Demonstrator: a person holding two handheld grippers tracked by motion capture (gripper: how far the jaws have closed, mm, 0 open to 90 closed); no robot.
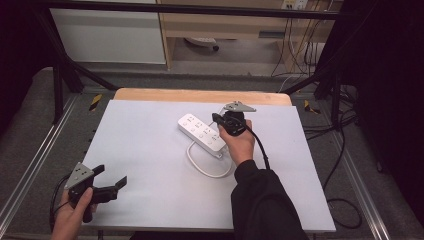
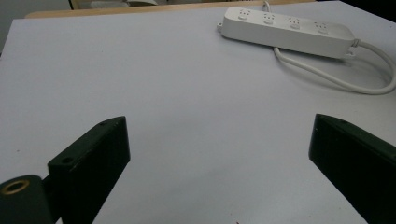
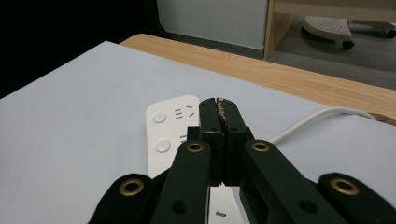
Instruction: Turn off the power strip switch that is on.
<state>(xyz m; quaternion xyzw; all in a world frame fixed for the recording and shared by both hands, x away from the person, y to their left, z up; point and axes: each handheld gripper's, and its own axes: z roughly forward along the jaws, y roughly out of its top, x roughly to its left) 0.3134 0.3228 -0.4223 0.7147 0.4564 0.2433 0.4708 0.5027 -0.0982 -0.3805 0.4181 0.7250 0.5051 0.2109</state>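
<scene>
Over the power strip [image 1: 202, 132] — right tongs [image 1: 216, 118] pressed together, empty; left tongs [image 1: 111, 176] spread wide.

power strip [image 1: 202, 132]: smooth white plastic | table [image 1: 150, 200]: matt white sheet, wood edge

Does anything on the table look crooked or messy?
A little. The white power strip lies slantwise across the table, and its cord loops loosely beside it, not plugged in. Nothing looks spilled or broken.

White power strip [image 1: 202, 132], black tongs [image 1: 216, 119], white table [image 1: 150, 165]
</scene>
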